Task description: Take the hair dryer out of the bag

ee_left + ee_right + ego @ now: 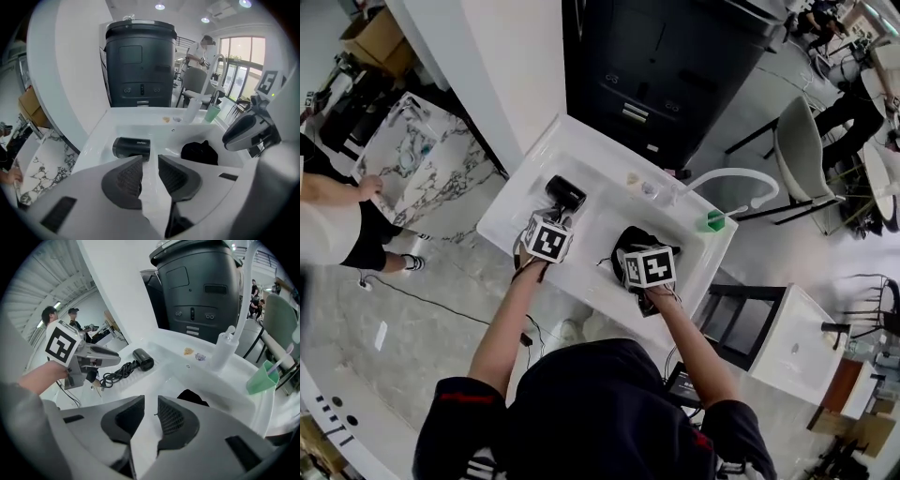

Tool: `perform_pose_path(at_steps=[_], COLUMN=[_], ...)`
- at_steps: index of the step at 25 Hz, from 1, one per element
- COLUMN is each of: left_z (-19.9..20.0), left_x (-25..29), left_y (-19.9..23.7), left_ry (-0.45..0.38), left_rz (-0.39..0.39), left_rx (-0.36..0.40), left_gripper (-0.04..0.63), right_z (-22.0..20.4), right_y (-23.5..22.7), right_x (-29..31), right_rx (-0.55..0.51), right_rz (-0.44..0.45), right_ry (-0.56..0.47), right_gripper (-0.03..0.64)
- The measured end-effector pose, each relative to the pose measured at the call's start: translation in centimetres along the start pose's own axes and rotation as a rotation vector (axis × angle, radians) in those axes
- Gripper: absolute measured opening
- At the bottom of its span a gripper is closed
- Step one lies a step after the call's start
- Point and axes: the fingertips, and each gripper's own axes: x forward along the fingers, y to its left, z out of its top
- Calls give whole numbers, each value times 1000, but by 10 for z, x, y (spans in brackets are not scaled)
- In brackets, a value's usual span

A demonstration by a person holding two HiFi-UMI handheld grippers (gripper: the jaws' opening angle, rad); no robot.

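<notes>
right gripper view shows the coiled cord point(115, 373); left gripper view doesn't. white basin counter point(581, 141), dark cabinet point(675, 56) behind. hair dryer point(565, 193) lies near the counter's left end, black bag point(636, 246) at the front edge. left gripper point(150, 159), right gripper point(151, 399): jaws narrowly apart, empty.

The left forearm point(502, 328) and right forearm point(694, 347) reach up from the lower middle of the head view, bare below dark sleeves. The left gripper point(555, 217) sits left of centre and the right gripper point(637, 242) right of centre, both pitched steeply down. Each gripper's jaws stand slightly apart, with nothing between the pads.
</notes>
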Motion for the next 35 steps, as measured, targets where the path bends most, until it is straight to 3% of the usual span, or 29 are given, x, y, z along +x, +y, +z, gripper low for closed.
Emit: perform_pose_path(at_steps=[5,12,20,35], left_z=[10,15,15,15], left_x=[-35,-86,-140,-238], left_y=[-19,-45,-71,-108], left_ry=[-99,-203,-318,-513], left_rz=[-43,-100,-181,-218], left_rx=[-29,2,29,98], left_gripper=[65,25,15,15], right_z=[6,20,39,53], right_y=[3,30,57,123], right_x=[-17,-44,-89,-175], right_rx=[9,-10,-42,-71], right_rz=[-36,-39,-74,-102], right_ry=[-62,-196,-362,-604], right_gripper=[69,43,34,34])
